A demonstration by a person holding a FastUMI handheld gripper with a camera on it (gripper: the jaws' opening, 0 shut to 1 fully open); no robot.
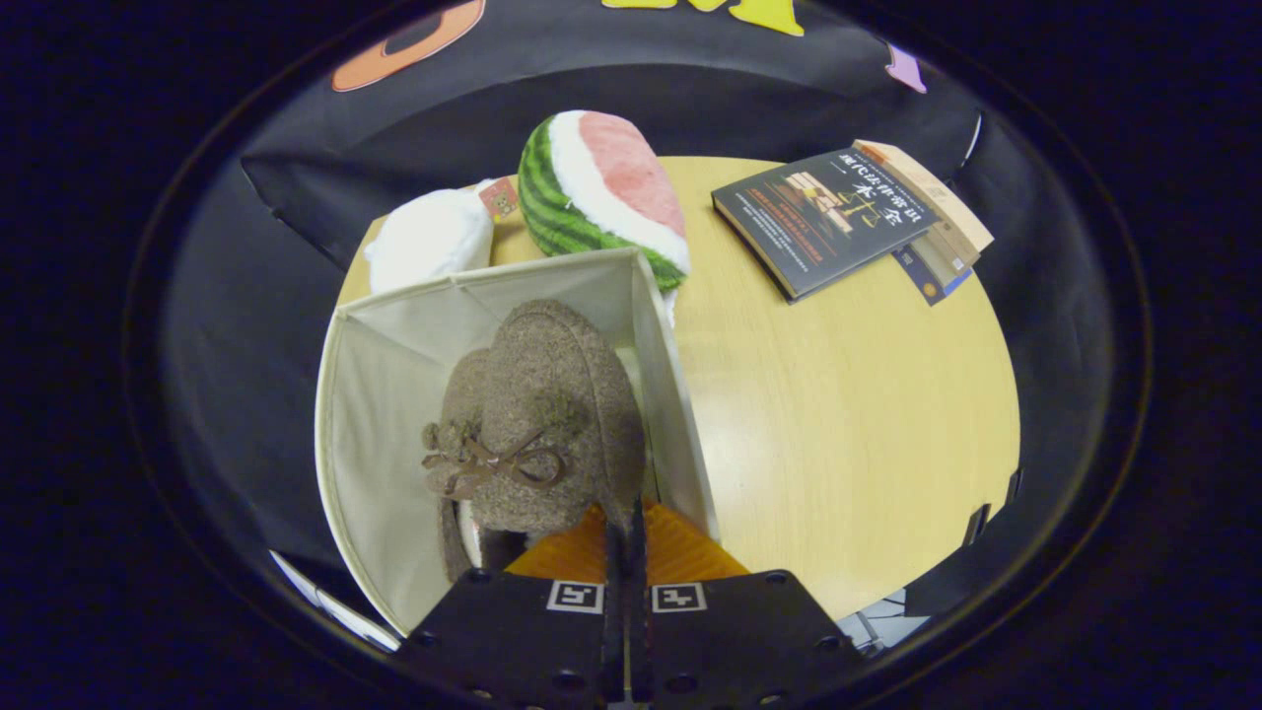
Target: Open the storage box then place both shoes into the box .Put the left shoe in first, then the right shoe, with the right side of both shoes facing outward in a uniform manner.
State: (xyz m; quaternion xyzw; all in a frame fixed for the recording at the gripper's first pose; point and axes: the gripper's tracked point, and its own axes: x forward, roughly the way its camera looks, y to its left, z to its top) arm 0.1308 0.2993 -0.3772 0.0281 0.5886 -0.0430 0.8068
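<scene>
A brown fuzzy shoe (542, 414) with a small bow hangs toe-forward inside the open cream fabric storage box (380, 394). My gripper (627, 537) holds it: the two orange fingers (690, 557) are pressed together on the shoe's near right edge. Below the bow, by the left finger, a darker curved rim with a pale inside (458, 537) shows in the box; I cannot tell whether it belongs to this shoe or to a second one. The box's right wall (675, 404) stands just right of the shoe.
The box stands on the left part of a round wooden table (848, 414). Behind it lie a watermelon-slice plush (601, 192) and a white plush (429, 237). A stack of books (848, 217) lies at the far right.
</scene>
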